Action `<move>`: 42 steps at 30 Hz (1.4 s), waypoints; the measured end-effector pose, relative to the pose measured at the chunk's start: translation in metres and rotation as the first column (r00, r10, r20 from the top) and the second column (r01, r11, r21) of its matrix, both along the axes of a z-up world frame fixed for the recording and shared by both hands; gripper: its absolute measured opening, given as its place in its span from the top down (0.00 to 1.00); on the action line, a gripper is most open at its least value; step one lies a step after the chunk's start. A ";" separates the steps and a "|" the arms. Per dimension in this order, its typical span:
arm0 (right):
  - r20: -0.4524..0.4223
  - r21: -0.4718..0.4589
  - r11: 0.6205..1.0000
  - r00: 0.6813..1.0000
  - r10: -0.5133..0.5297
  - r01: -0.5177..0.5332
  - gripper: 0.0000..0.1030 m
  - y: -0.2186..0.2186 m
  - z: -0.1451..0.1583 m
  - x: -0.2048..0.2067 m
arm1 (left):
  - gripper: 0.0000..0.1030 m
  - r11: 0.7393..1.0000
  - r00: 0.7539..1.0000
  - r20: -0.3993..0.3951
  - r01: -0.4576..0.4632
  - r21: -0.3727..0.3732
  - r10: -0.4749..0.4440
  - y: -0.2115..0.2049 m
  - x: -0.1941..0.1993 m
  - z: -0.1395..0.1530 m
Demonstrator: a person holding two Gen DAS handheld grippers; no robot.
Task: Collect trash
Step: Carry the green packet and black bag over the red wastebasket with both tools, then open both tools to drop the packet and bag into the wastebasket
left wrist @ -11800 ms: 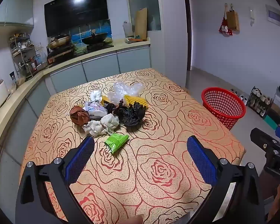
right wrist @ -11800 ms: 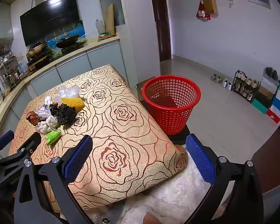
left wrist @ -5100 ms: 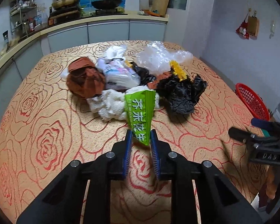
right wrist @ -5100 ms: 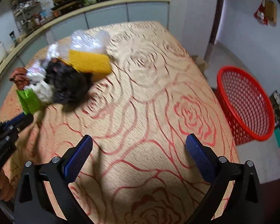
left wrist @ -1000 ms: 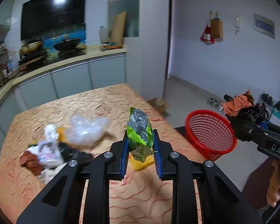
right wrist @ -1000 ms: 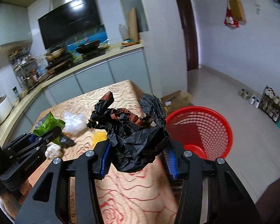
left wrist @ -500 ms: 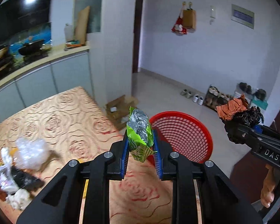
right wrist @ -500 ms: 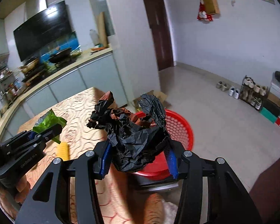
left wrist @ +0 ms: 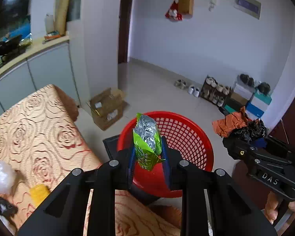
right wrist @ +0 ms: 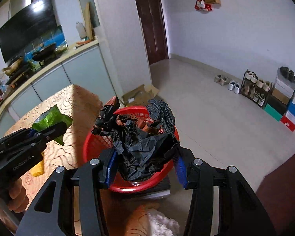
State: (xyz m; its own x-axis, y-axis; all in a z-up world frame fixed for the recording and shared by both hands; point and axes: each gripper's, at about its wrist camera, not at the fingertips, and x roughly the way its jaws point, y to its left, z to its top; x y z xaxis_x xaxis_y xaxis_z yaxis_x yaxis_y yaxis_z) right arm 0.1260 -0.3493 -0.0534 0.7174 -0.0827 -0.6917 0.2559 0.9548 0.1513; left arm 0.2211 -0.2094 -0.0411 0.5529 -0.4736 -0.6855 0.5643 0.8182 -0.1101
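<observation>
Left claw (left wrist: pixel 147 154) is clenched on my green snack wrapper (left wrist: pixel 147 140), held over the red basket (left wrist: pixel 186 135) just off the table's (left wrist: pixel 39 129) corner. My right claw (right wrist: pixel 145 162) grips a crumpled black bag (right wrist: pixel 139 137) above that basket's rim.

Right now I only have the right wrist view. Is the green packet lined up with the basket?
Observer: Looks so. In the left wrist view the green packet, upright in the left tool, sits in front of the red basket, over its near side.
Operator: Anything inside the basket? My black bag hides it.
Observer: The black bag blocks only your view. In the left view the basket floor that shows is bare red.
Operator: What remains on the table?
Observer: A clear plastic bag at the left edge, outside your view.
</observation>
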 end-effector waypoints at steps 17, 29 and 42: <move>-0.126 -0.005 0.999 0.991 0.044 -0.045 0.54 -0.009 -0.049 0.048 | 0.57 0.996 0.994 -0.094 0.062 0.059 -0.056 -0.033 0.038 -0.042; -0.102 0.009 0.999 0.994 0.034 -0.033 0.37 -0.007 -0.044 0.044 | 0.41 0.999 0.998 -0.065 0.013 0.047 -0.010 -0.008 0.036 -0.031; -0.042 0.018 0.999 0.998 0.036 -0.035 0.37 0.009 -0.020 0.013 | 0.27 0.997 0.997 0.031 -0.066 0.049 0.065 0.030 0.004 -0.003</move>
